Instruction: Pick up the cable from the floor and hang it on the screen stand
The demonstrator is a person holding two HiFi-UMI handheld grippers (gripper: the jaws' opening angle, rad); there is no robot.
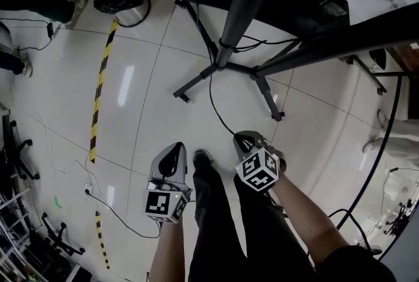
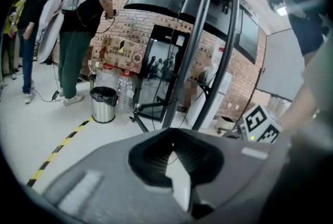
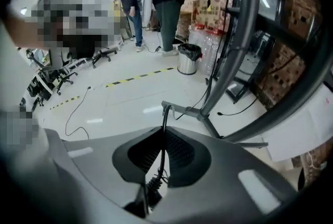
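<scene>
Floor (image 1: 144,110): cable (image 3: 165,114) in right hand-held gripper (image 3: 163,129)

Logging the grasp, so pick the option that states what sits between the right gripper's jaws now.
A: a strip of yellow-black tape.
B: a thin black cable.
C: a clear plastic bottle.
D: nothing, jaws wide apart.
B: in the right gripper view, the grey jaws of the right gripper are closed on the thin black cable, which runs out past their tips.
</scene>
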